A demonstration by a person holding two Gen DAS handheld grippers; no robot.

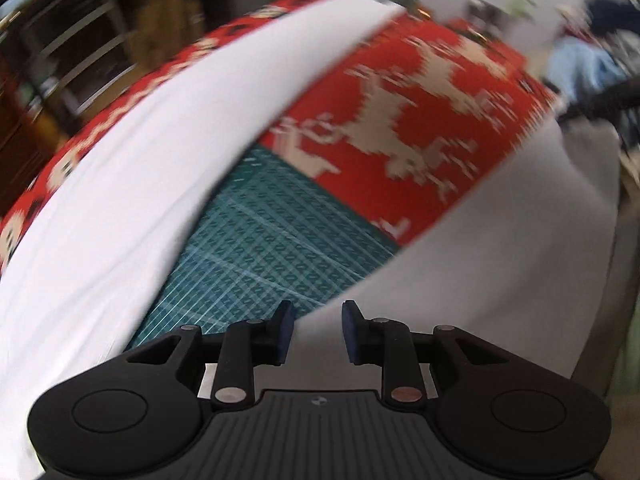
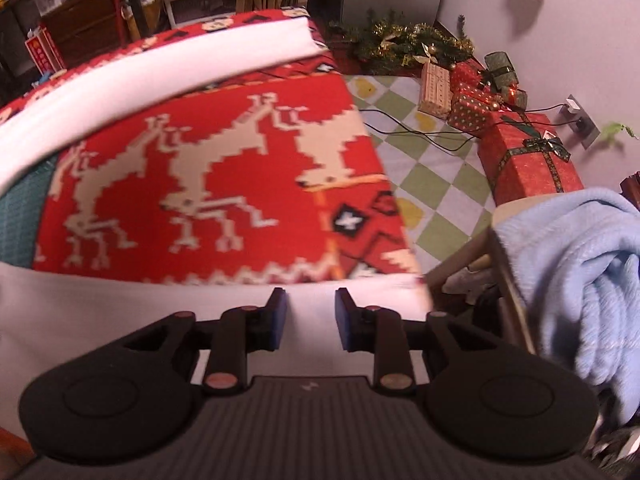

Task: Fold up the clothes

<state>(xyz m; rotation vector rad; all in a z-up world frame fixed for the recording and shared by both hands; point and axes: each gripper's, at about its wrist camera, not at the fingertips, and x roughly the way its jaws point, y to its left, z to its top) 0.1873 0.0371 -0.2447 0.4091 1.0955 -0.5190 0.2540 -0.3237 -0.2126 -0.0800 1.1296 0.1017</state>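
No writing is readable. Both the left hand-held gripper (image 1: 318,330) and right hand-held gripper (image 2: 311,317) stand partly open, empty, over the white garment (image 1: 120,208). Only the right view shows wrapped gifts (image 2: 528,156) and a blue blanket (image 2: 592,280) beyond.

This is a lived-in home room dressed for Christmas. A red reindeer tablecloth (image 2: 224,184) covers the table. On the checkered floor (image 2: 436,184) to the right sit wrapped presents (image 2: 528,156) and a tinsel garland (image 2: 404,42) against the far wall. Crowded shelves (image 2: 80,12) fill the far left, and a light blue blanket (image 2: 580,276) hangs over a chair near the right.
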